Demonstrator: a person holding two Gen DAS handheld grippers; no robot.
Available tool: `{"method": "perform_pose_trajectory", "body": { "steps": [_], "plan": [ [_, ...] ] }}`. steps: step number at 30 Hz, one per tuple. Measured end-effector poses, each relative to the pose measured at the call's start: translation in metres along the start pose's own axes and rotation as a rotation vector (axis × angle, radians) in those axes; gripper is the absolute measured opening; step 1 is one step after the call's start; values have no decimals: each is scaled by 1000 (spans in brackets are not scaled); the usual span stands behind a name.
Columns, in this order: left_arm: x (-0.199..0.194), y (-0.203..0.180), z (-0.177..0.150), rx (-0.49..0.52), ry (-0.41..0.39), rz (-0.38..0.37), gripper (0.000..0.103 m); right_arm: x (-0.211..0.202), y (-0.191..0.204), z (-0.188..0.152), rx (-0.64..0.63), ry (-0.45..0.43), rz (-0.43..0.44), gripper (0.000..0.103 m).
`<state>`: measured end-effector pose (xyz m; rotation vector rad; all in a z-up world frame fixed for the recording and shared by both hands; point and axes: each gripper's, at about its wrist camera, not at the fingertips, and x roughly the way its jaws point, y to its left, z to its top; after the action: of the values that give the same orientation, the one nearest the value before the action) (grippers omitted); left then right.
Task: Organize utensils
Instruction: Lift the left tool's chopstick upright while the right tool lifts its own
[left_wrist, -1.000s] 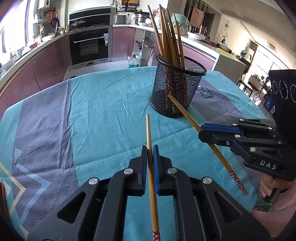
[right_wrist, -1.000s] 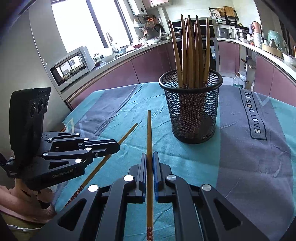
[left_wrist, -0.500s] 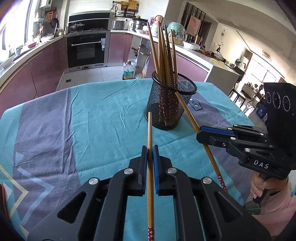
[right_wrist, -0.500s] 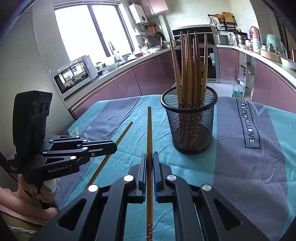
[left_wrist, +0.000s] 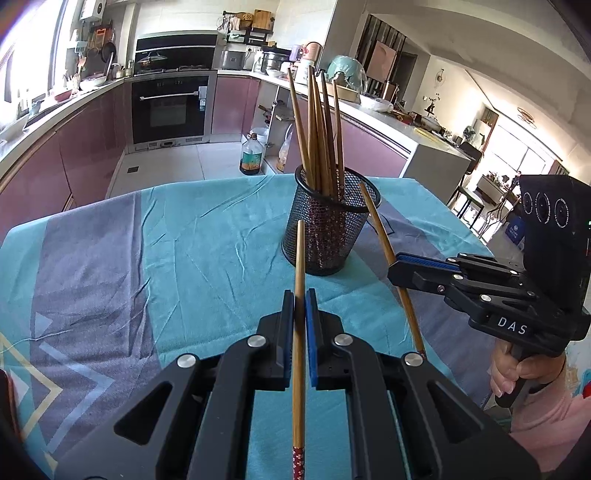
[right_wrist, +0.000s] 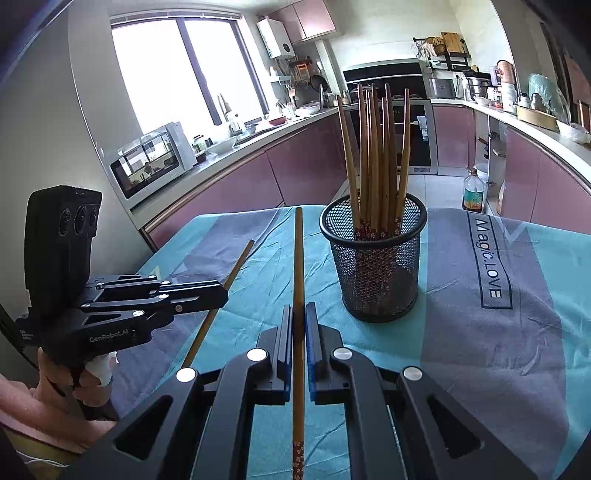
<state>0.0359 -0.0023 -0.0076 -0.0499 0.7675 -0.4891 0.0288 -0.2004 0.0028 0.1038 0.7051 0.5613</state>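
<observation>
Two chopsticks are pinched, one in each claw, left claw (left_wrist: 299, 295) and right claw (right_wrist: 299, 312), each stick's long axis running forward past the tips toward the mesh holder (right_wrist: 373, 258) ahead, right claw nearer it

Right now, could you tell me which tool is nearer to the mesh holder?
Right, it seems. The right tool sits just beside the mesh holder, its chopstick tip by the rim; the left tool is farther back, in front of it.
</observation>
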Motion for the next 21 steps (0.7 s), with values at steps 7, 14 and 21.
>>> {"method": "perform_pose_trajectory", "body": {
  "steps": [7, 14, 21],
  "plan": [
    [-12, -1, 5, 6, -28, -19, 7, -9, 0, 6, -2, -32, 0, 5],
    [-22, -3, 12, 11, -51, -37, 7, -17, 0, 14, -9, -69, -1, 5],
    [-29, -5, 19, 12, -73, -49, 7, -24, -3, 22, -9, -100, -4, 5]
  ]
}}
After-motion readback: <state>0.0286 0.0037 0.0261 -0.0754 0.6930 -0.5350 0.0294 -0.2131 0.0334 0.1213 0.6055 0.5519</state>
